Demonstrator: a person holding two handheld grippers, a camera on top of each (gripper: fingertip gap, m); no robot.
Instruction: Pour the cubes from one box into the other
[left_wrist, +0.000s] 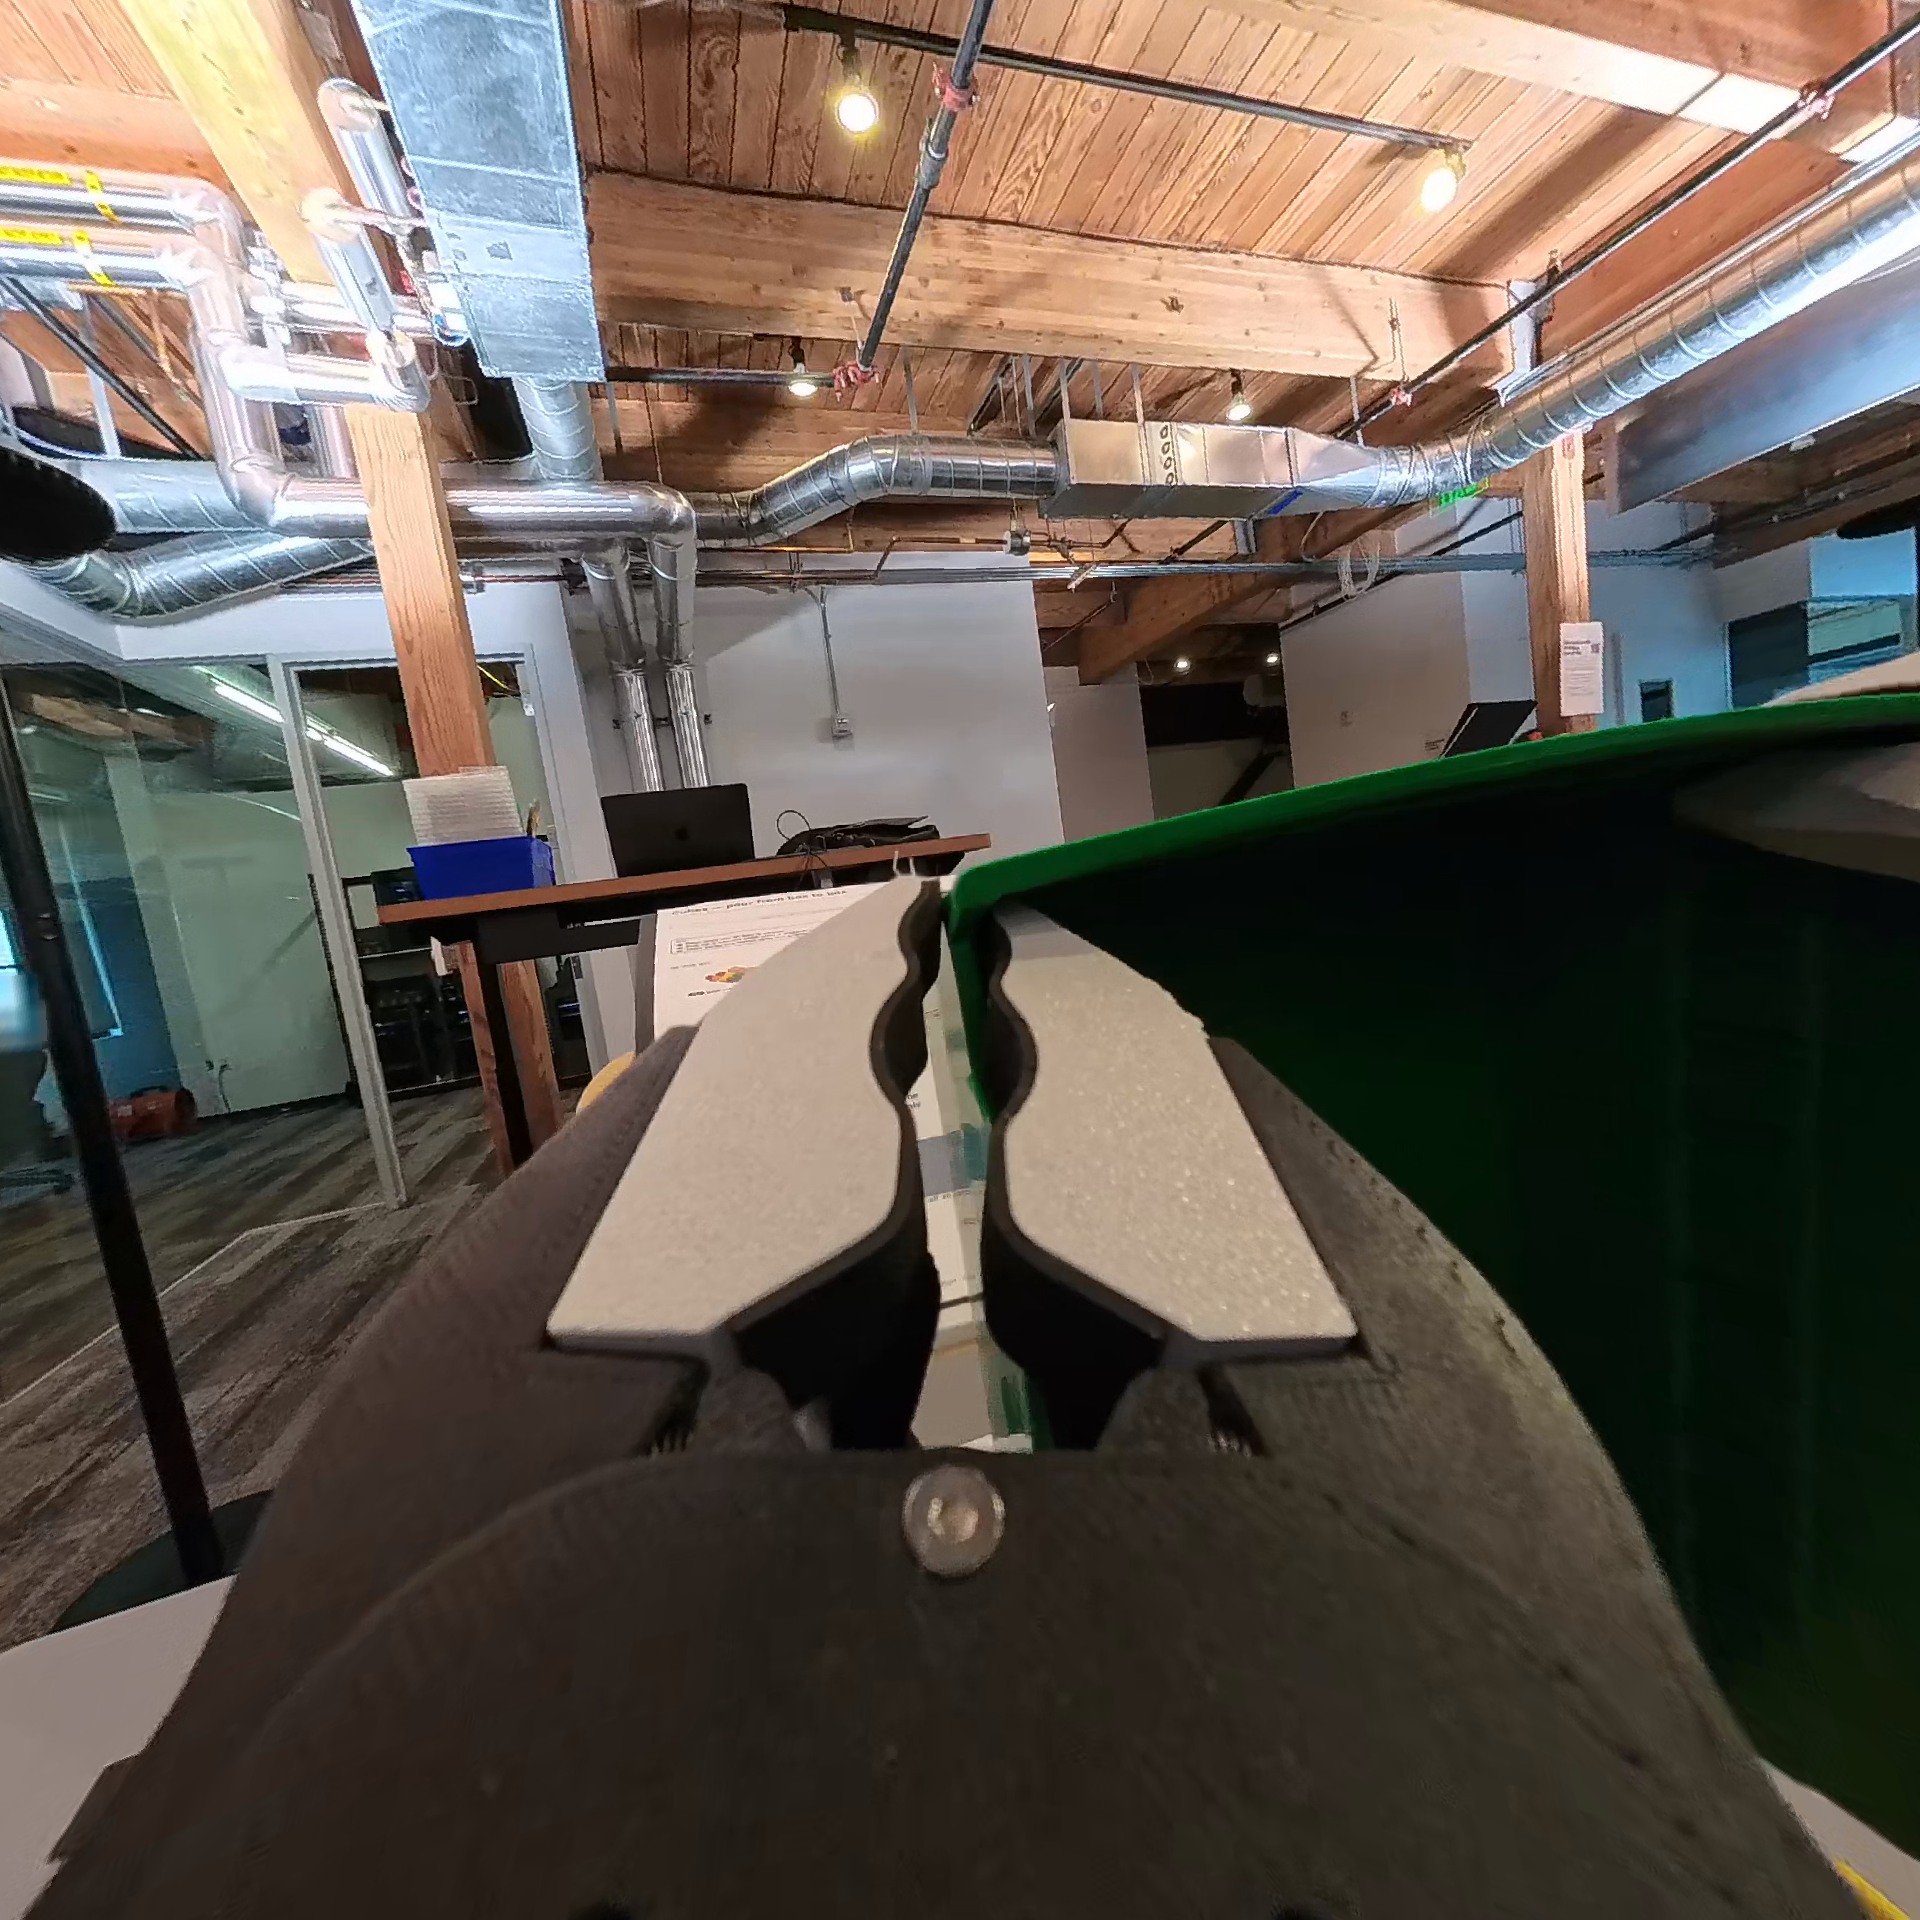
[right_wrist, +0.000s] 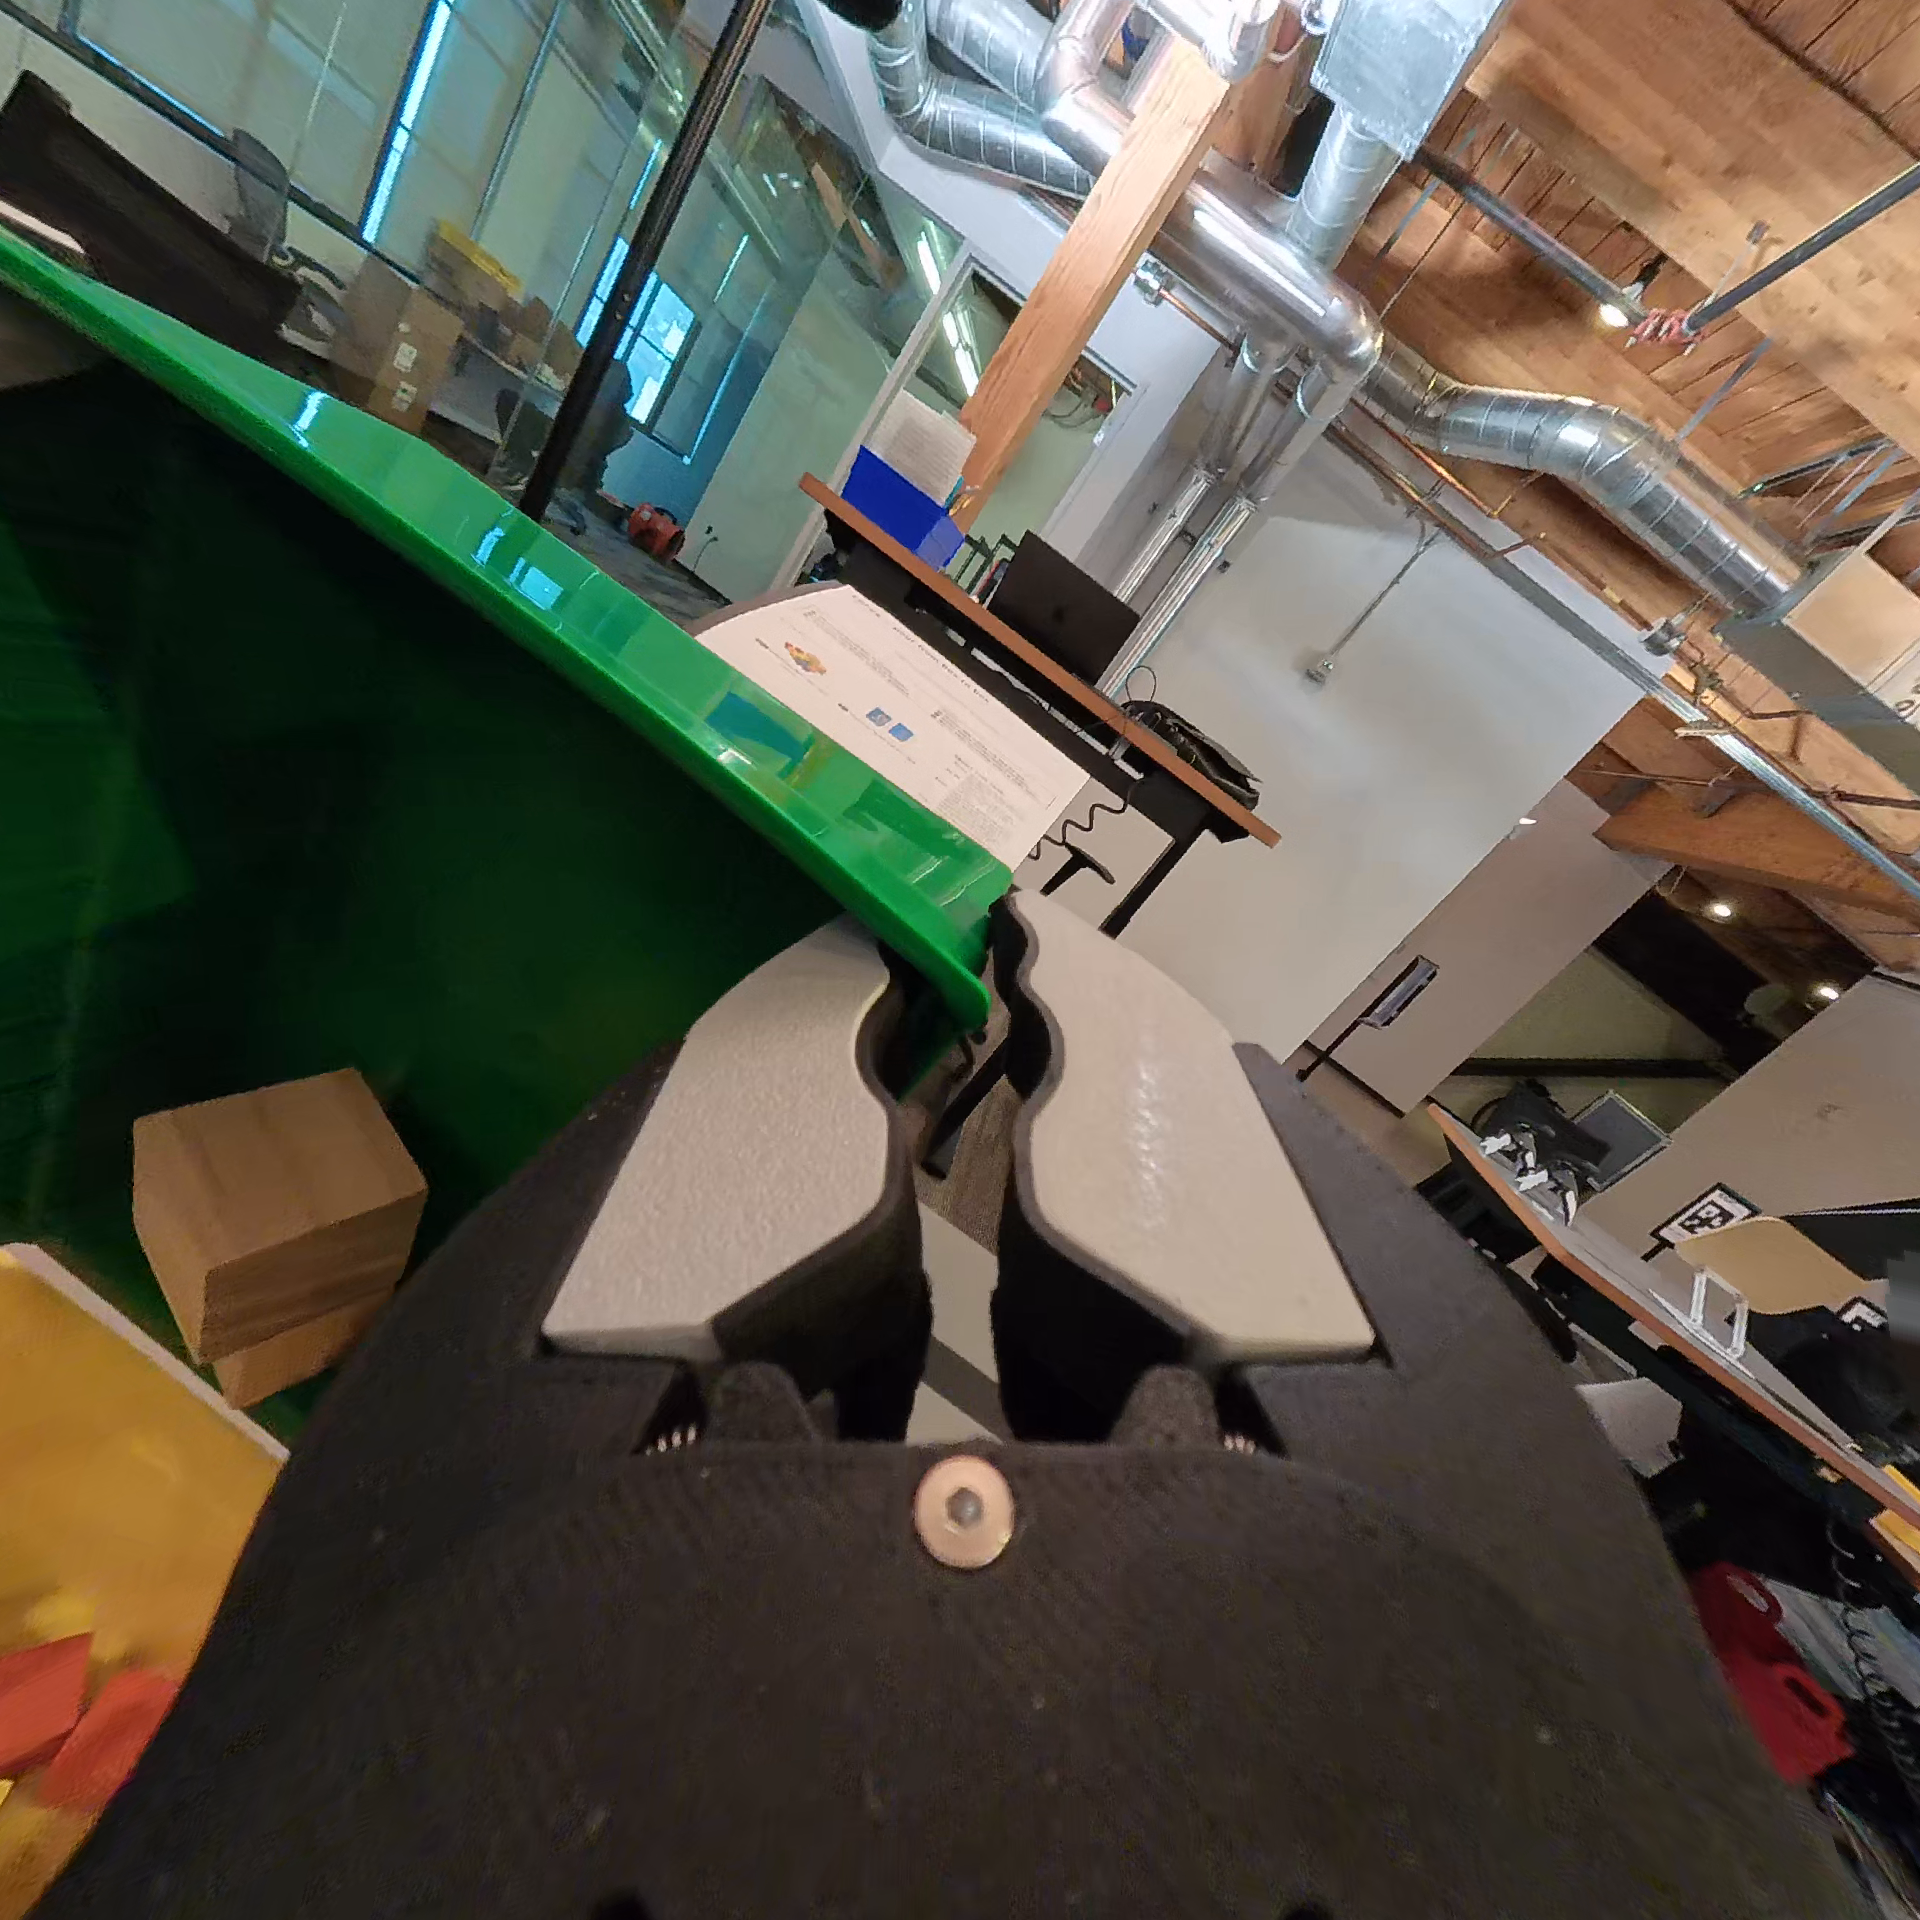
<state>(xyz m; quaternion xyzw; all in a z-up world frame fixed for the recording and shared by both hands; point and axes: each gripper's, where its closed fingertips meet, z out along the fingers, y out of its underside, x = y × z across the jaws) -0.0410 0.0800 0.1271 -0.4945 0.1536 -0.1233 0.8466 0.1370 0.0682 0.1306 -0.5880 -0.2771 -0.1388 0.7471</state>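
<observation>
Open-plan loft office: desks (left_wrist: 686, 906), laptop (left_wrist: 681, 828), glass partitions (left_wrist: 156, 883), exposed ducts (left_wrist: 883, 478).

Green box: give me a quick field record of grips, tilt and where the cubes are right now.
box: green box, lifted and tilted, rim toward the room
left gripper: shut on the box rim
right gripper: shut on the rim's other end
cubes in box: two plain wooden cubes against the inner wall, seen in the right wrist view
receiving box: yellow box just below, red cubes already inside
background: printed sheet beyond the rim
pour status: not finished
</observation>
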